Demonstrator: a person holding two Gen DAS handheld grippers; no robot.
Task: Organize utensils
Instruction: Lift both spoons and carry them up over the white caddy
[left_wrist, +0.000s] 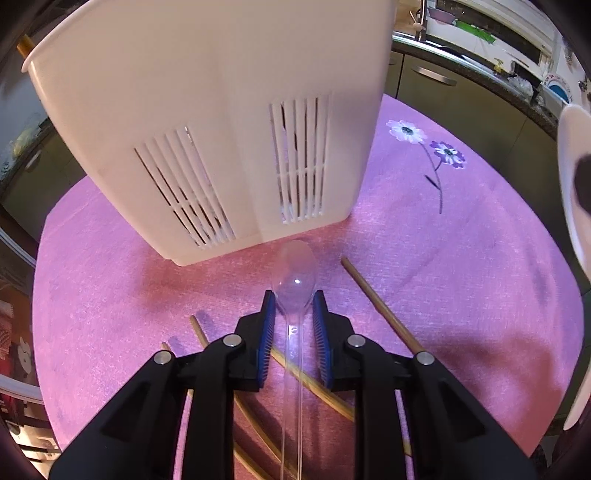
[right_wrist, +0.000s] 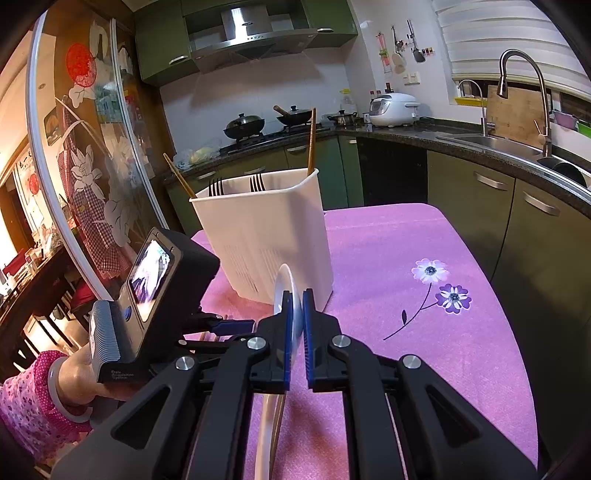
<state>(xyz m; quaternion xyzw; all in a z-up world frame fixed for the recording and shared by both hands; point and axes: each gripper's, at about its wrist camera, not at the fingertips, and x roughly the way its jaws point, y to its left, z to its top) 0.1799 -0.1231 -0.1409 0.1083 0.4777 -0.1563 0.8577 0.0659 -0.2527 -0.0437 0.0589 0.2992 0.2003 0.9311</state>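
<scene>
A white slotted utensil holder (left_wrist: 207, 122) (right_wrist: 266, 236) stands on the purple tablecloth (left_wrist: 424, 258), with forks (right_wrist: 216, 186) and chopsticks (right_wrist: 311, 140) inside. Right in front of it, my left gripper (left_wrist: 293, 301) is low over the cloth, its blue pads against the neck of a clear plastic spoon (left_wrist: 295, 277) whose handle runs back between the fingers. Wooden chopsticks (left_wrist: 380, 306) lie on the cloth beside and under that gripper. My right gripper (right_wrist: 294, 295) is shut on a white plastic spoon (right_wrist: 283, 282) (left_wrist: 574, 140), held edge-on to the right of the holder.
A hand in a pink flowered sleeve (right_wrist: 33, 398) holds the left gripper's camera block (right_wrist: 155, 295). Flower prints (right_wrist: 443, 288) mark the cloth's right side. Green cabinets, a sink with a faucet (right_wrist: 524, 85) and a stove with pans (right_wrist: 243, 125) ring the table.
</scene>
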